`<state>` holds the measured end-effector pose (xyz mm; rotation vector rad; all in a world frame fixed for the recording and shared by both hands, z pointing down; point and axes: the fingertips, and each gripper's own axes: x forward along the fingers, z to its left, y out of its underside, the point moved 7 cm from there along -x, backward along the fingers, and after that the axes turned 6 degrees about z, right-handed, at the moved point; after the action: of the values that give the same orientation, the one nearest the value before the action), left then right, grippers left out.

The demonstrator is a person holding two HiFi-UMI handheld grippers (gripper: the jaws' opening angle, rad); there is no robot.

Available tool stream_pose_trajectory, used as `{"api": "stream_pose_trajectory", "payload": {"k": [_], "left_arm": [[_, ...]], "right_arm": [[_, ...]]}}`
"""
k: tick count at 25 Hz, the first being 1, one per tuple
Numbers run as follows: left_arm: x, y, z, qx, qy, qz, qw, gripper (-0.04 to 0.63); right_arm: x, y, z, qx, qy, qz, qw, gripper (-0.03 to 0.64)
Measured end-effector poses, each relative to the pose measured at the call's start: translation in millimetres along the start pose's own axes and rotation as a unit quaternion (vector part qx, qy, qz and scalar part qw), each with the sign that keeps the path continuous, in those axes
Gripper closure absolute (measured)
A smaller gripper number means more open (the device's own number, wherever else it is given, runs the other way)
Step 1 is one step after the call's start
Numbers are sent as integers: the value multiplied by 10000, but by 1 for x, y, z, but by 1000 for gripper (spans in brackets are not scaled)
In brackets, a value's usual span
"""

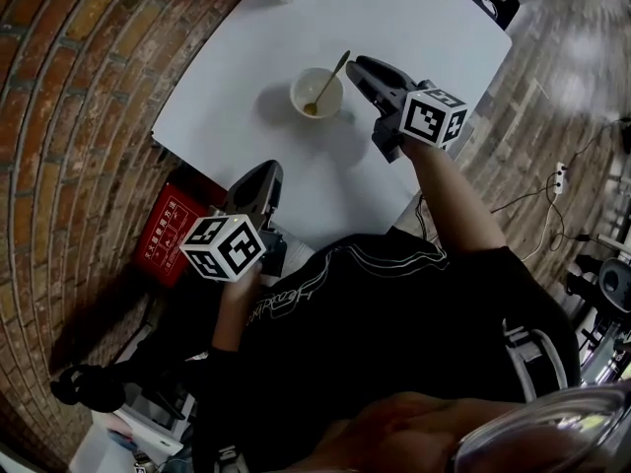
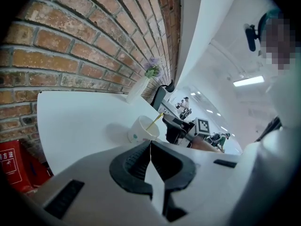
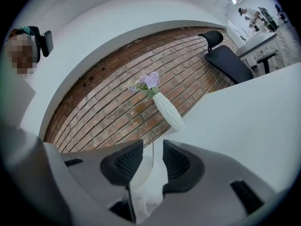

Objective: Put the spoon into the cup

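Observation:
A white paper cup (image 1: 316,93) stands on the white table (image 1: 246,57), with a gold spoon (image 1: 330,79) leaning inside it, bowl down and handle pointing up to the right. My right gripper (image 1: 357,67) is just right of the cup, open, at the handle's top. In the right gripper view the thin spoon handle (image 3: 153,154) rises in the gap between the parted jaws of that gripper (image 3: 153,147) and touches neither pad, above the cup's rim (image 3: 143,173). My left gripper (image 1: 264,170) hangs at the table's near edge, shut and empty; in its own view it (image 2: 150,142) faces the cup (image 2: 141,131).
A white vase (image 3: 169,111) with purple flowers stands at the table's far side by the brick wall (image 3: 103,102). A black chair (image 3: 225,60) sits at the far corner. A red box (image 1: 170,230) lies on the floor below the near edge.

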<state>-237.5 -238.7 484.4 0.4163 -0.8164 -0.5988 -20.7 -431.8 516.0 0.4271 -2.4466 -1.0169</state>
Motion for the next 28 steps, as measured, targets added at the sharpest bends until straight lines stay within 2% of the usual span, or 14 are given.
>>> {"api": "stream_pose_trajectory", "payload": {"k": [7,12,17,25,28], "left_arm": [[-25,1,-22,222,158,-246,9993,591],[-53,-2,-49,485,316,-558,9968,591],[-86,-2,-81,837,505,-829,9918,591],[-126,5,-120,1304,668,-1086,9832,591],[-138,9,-130,1490,694,-1137,9798,591]], "right_arm": [[-49,-10,58,-698,-380,-222,9966,512],[-86,-5,114,-1103,-706,-254,9911,560],[-117,7,161,-990,-1012,-118,9899,606],[-153,30,218,-918,-1556,-34,9835,620],[-162,35,231,-994,-1569,-113,9825,620]]}}
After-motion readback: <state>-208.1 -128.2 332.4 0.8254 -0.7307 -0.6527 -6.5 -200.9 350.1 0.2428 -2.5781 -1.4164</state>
